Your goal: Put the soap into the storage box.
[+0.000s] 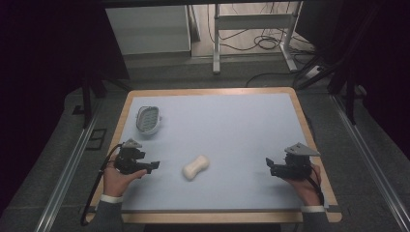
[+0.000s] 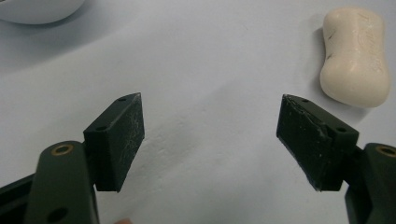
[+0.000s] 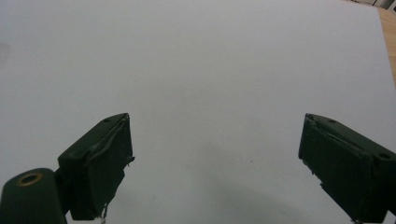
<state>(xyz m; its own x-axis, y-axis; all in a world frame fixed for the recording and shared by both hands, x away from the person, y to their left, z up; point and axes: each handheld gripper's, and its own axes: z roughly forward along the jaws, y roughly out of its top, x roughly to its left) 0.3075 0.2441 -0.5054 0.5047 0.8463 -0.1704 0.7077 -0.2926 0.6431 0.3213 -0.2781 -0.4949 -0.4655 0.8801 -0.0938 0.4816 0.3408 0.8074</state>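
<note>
Looked like the approach step: left gripper spread wide, nothing between the jaws; right gripper likewise released and idle. Soap bar lay just ahead and right of the left jaws, untouched. Next, probably: swing over, straddle it, clamp, carry toward the soap dish ahead-left.

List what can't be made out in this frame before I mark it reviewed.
- Soap dish: in the left gripper view the top edge cuts it off, leaving a bit of white rim; in the high view it is too small to read the ribbed insert.
- Soap bar: embossed lettering is too faint to read.
- Left gripper and right gripper: in the high view the jaws are small and dark, the gap hard to judge; both gripper views show them open.
</note>
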